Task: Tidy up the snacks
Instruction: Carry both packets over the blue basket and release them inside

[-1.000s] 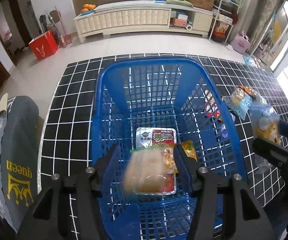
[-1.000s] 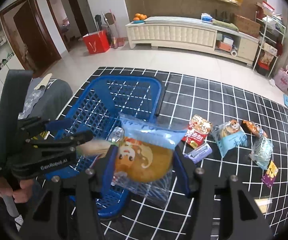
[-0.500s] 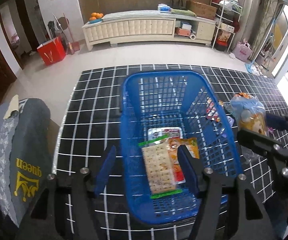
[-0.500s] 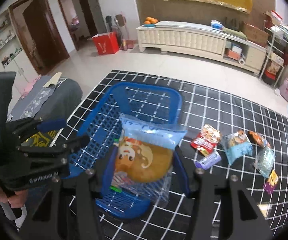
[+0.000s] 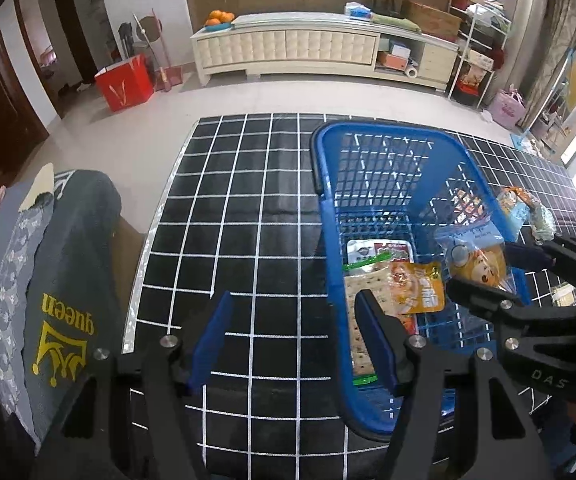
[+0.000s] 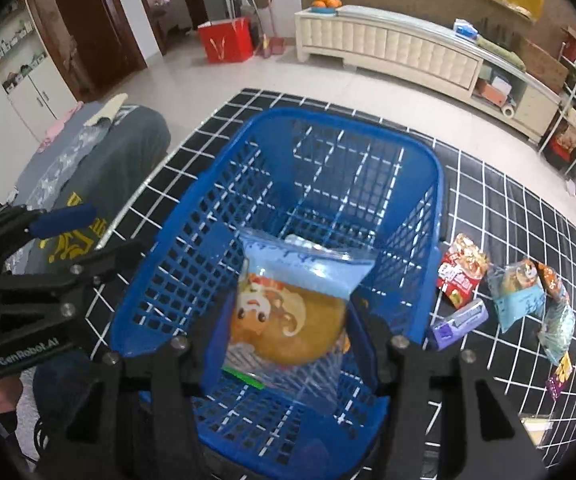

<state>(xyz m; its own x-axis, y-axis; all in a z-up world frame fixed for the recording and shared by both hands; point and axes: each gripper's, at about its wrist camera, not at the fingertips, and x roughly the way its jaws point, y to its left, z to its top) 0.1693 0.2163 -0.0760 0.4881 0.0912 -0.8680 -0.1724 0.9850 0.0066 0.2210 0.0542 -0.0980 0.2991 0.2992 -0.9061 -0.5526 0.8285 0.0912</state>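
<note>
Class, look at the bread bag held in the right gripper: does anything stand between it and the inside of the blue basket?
Nothing visible does. The bread bag, held in the right gripper, hangs over the open top of the blue basket; only flat snack packets lie on the bottom.

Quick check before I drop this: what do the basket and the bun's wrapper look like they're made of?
Basket: looks like rigid moulded plastic, glossy blue, with open lattice walls and a smooth rolled rim. Wrapper, held in the right gripper: thin plastic film, likely clear below a pale blue printed top; it crinkles, glints, and shows the bun through it.

Two wrist fisheyes, steeply downward, sharing the blue basket (image 5: 368, 216) nearby.
</note>
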